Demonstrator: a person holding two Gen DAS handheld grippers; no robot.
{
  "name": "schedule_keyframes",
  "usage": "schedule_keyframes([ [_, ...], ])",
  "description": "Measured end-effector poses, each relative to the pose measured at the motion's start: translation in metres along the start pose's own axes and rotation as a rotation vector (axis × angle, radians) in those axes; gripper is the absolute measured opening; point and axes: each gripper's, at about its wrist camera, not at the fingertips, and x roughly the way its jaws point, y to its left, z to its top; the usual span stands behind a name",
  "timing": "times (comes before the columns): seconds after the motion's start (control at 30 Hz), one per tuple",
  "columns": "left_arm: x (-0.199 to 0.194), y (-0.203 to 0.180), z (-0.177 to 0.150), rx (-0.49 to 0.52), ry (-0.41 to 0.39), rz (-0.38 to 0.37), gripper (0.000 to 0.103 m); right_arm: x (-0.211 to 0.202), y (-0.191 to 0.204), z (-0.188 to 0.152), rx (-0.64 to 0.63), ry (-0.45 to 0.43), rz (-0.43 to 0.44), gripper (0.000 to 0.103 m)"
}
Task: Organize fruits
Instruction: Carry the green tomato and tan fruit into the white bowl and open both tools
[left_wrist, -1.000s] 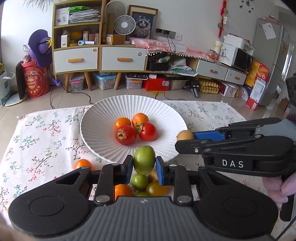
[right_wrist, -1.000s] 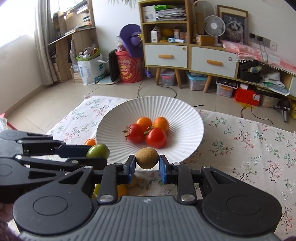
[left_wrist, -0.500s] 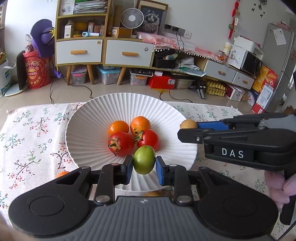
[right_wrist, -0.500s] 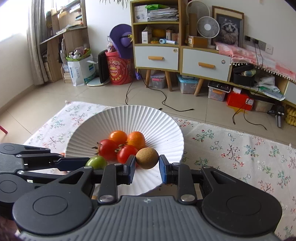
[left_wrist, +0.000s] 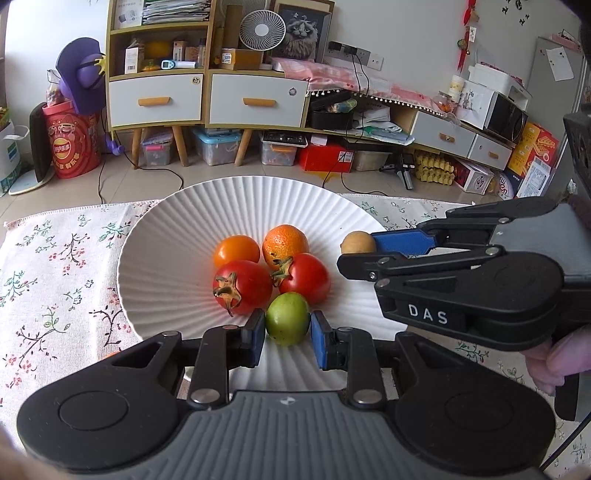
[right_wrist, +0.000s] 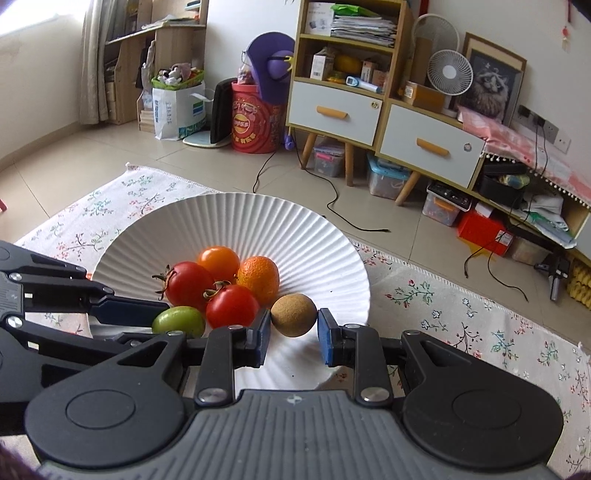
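A white ribbed plate rests on a flowered cloth and holds two red tomatoes, an orange tomato and a small orange. My left gripper is shut on a green fruit just over the plate's near side, beside the red tomatoes. To its right my right gripper is shut on a round brown fruit, above the plate's right part.
The flowered tablecloth spreads around the plate. A person's fingers grip the right tool's handle. Behind the table lie floor cables, storage boxes and a shelf cabinet. A bit of orange fruit peeks out left of my left gripper.
Both grippers have carried their fruits forward from the table's near edge to over the plate, and a little lower. The loose fruits that lay under the left gripper have dropped out of sight.
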Motion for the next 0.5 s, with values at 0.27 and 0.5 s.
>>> schedule_keyframes([
  [0.27, 0.002, 0.0, 0.001, 0.004, -0.003, 0.007, 0.019, -0.001, 0.001, 0.0, 0.002, -0.002, 0.001, 0.025],
  [0.5, -0.005, 0.001, 0.003, 0.005, -0.002, 0.003, 0.029, -0.011, -0.001, 0.002, 0.018, -0.01, 0.002, 0.033],
])
